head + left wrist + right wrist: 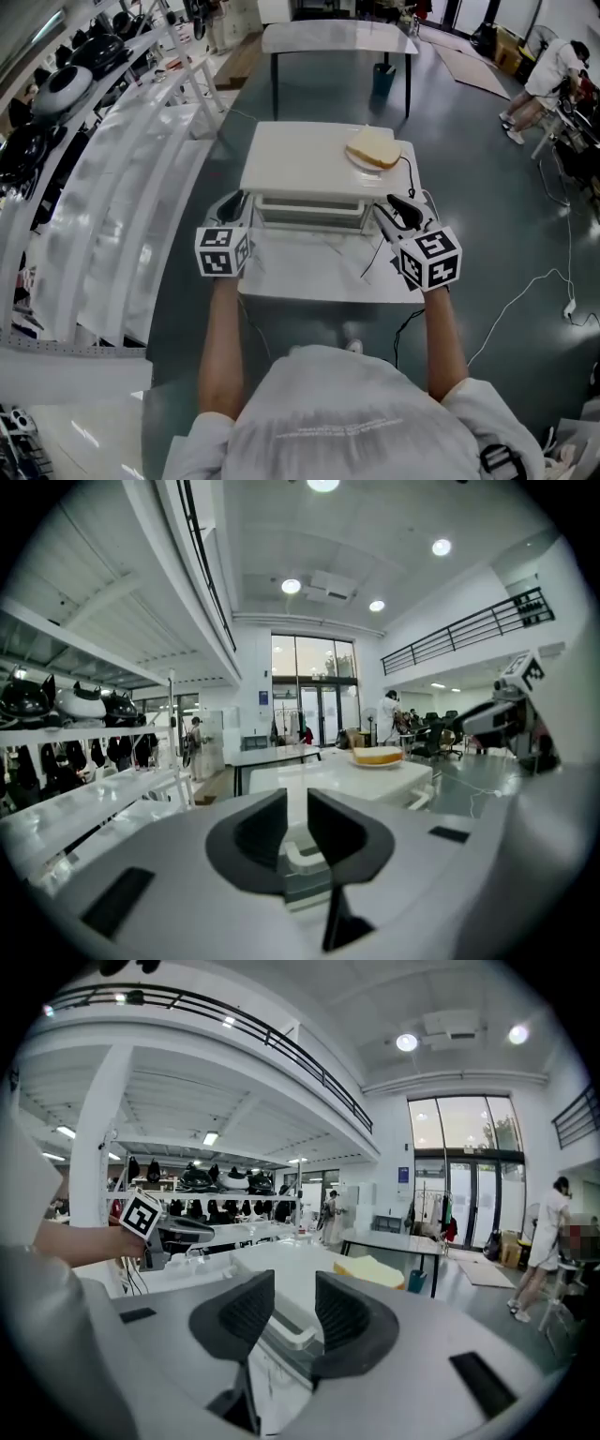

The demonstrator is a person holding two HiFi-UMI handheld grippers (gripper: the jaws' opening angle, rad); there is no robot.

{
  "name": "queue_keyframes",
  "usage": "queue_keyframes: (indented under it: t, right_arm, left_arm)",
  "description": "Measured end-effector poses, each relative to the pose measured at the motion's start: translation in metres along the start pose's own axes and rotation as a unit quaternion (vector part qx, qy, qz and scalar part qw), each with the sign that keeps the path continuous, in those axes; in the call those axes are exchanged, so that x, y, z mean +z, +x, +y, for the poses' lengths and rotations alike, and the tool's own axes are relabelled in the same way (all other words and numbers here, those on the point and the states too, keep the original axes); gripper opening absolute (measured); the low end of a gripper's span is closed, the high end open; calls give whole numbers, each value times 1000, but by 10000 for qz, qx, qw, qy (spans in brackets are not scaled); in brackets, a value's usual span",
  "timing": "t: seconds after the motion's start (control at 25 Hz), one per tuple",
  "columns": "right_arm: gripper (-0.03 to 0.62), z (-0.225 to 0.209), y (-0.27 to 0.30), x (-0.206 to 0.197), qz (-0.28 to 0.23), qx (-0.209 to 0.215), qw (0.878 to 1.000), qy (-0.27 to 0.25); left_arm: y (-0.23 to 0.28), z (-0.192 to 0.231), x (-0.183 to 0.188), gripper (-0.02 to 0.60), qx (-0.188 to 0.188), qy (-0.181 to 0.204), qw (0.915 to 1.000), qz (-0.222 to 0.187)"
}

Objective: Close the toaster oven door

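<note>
Toaster oven door handle [292, 1335] beyond both gaps, left gripper [296, 803] jaws narrow, right gripper [294, 1288] wide

Nothing readable here, really. The marker cube [223, 251] on the left gripper [296, 822] shows only black-and-white square patterns, no letters or digits, and it's the same story on the right gripper's [294, 1309] marker cube [429, 258]. Behind both grippers, there's a faint line of print [337, 432] across the back of the person's shirt, too small to make out. Far ahead of the right gripper, a blue sign [402, 1175] hangs beside the glass doors, and it's just a blur.
</note>
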State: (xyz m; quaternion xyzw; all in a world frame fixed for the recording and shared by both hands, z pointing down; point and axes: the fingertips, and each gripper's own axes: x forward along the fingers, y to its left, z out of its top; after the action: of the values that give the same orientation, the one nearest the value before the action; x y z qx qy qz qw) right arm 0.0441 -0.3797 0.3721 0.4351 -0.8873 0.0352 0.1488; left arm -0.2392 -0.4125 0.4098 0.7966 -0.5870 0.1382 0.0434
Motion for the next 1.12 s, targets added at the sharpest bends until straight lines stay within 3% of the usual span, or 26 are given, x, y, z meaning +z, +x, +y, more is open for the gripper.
queue_keyframes:
  t: [0.12,0.28,0.68,1.12]
  right_arm:
    - [141,0,1,21,-171,20,9994,-299]
    - [112,-8,0,45,-380,-114,9987,-311]
    - [26,15,6,97,-815,63,9943,-680]
    - [17,33,-8,124,-1052,202,9888,-1040]
  left_arm:
    - [-16,-3,27,71,0,272,9989,-375]
    - [-37,-8,60,58,57,530,9953,-814]
    - [-72,-11,116,18,-83,966,9882,-1187]
    - [-99,-37,153,18,-212,1425,9780,-1505]
